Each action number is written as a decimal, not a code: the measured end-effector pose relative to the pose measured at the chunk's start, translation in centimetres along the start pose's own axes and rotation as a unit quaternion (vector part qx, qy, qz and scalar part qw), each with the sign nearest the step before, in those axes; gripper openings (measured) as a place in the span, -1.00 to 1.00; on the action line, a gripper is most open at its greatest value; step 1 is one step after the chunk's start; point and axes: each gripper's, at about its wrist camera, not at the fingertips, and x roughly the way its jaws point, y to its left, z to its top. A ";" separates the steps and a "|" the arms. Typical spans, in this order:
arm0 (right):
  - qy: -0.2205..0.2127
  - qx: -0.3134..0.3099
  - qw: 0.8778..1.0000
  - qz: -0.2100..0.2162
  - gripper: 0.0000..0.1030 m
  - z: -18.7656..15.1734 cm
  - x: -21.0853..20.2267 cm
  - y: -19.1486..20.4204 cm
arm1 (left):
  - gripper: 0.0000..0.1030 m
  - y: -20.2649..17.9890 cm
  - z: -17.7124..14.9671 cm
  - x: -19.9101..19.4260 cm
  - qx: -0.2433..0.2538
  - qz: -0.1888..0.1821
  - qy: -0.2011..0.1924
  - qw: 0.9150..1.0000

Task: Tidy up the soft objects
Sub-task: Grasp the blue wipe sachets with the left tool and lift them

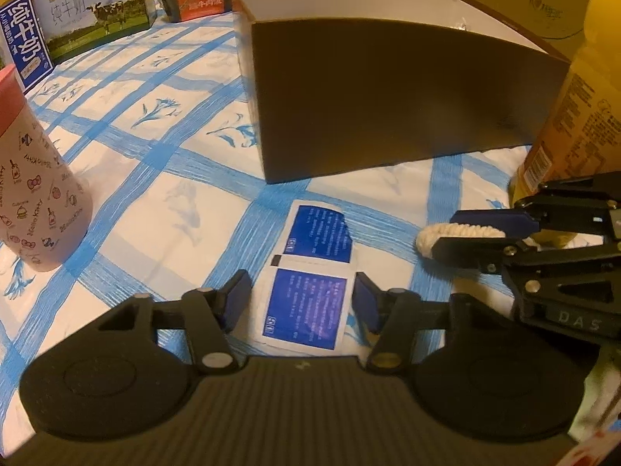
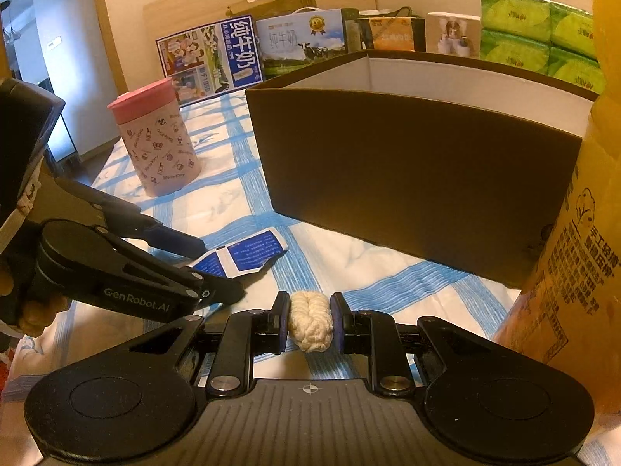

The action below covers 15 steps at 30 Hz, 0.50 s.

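Observation:
A strip of two blue and white sachets (image 1: 308, 277) lies on the blue-checked cloth in front of a brown open box (image 1: 388, 97). My left gripper (image 1: 302, 303) is open, its jaws either side of the nearer sachet. My right gripper (image 2: 310, 320) is shut on a cream knitted soft piece (image 2: 310, 326), held low above the cloth in front of the box (image 2: 411, 178). In the left wrist view the right gripper (image 1: 438, 233) comes in from the right with the cream piece (image 1: 427, 239) between its fingers. The sachets also show in the right wrist view (image 2: 242, 254).
A pink Hello Kitty cup (image 1: 31, 194) stands at the left. A tall yellow-orange bottle (image 2: 574, 272) stands close at the right, beside the box. Milk cartons (image 2: 217, 58) and green tissue packs (image 2: 535, 35) line the back.

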 end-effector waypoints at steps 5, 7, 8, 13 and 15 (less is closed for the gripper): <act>0.003 0.004 1.000 0.002 -0.57 -0.1 -0.4 0.0 | -0.09 -0.6 -0.2 -0.3 0.003 -0.002 -0.003 1.000; 0.003 0.005 1.000 0.002 -0.57 -0.1 -0.6 0.0 | -0.09 -0.9 -0.3 -0.5 0.001 -0.001 -0.002 1.000; 0.003 0.006 1.000 0.003 -0.57 -0.2 -0.8 0.0 | -0.09 -1.0 -0.4 -0.6 0.000 0.000 -0.001 1.000; 0.000 0.009 1.000 0.004 -0.57 -0.3 -2.0 0.2 | -0.09 -1.6 -0.9 -1.7 -0.015 0.004 0.000 1.000; -0.001 0.009 1.000 0.004 -0.57 -0.3 -2.6 0.3 | -0.09 -2.0 -1.1 -2.4 -0.021 0.007 -0.003 1.000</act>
